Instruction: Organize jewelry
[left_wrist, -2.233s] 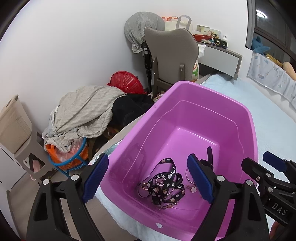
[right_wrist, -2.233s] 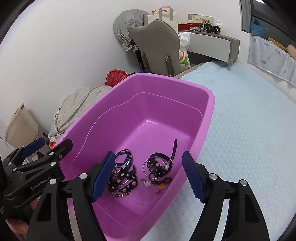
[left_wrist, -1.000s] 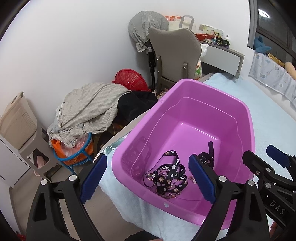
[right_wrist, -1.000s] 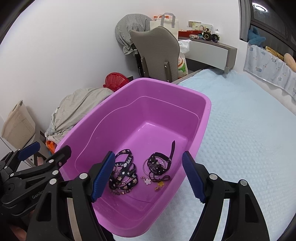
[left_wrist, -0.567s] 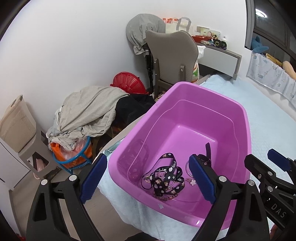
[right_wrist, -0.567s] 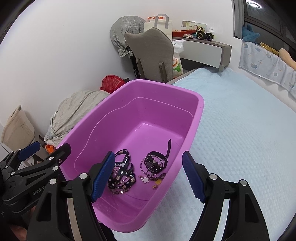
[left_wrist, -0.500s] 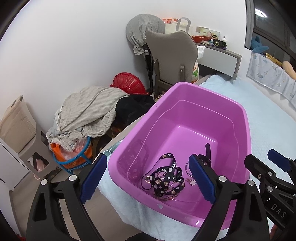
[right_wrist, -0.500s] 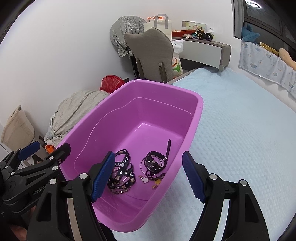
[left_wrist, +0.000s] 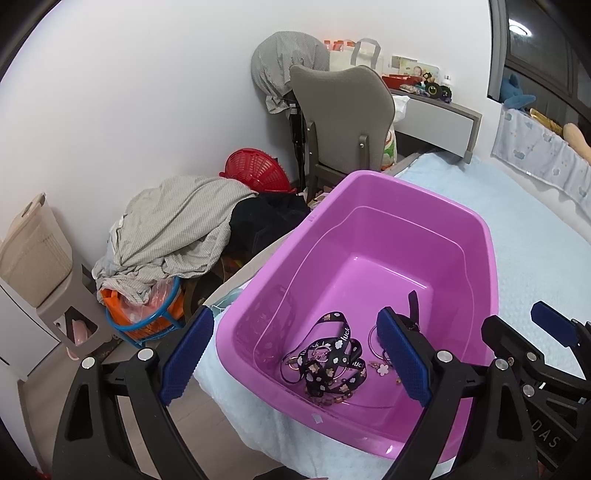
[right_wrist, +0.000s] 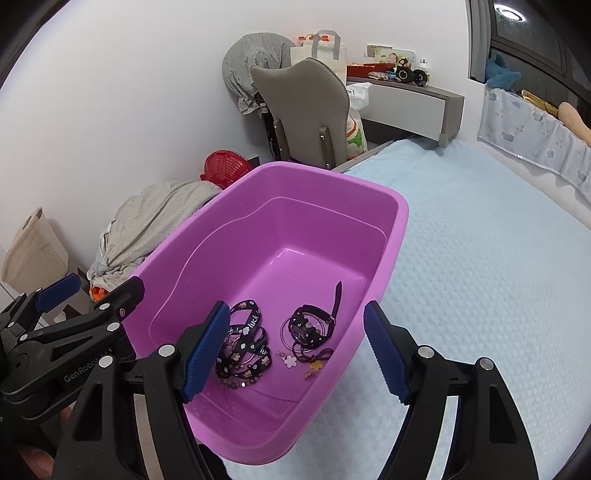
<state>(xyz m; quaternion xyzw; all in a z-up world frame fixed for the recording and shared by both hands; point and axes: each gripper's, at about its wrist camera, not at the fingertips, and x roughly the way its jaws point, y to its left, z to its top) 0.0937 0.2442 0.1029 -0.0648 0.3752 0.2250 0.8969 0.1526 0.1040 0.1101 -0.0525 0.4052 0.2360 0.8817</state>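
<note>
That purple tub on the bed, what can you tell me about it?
The purple tub is a deep rectangular basin of glossy plastic with rounded corners and a rolled rim. It sits upright at the edge of a pale blue bed cover. On its floor, near the closer end, lie a black lanyard with flower prints and a tangle of dark straps and rings with small flower charms. Nothing grips it.

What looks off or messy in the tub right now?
Nothing is spilled or broken. The jewelry is just tangled: the flower-print strap lies bunched in a heap, the black bracelet bundle beside it, loose flower charms scattered near them on the purple tub floor.
</note>
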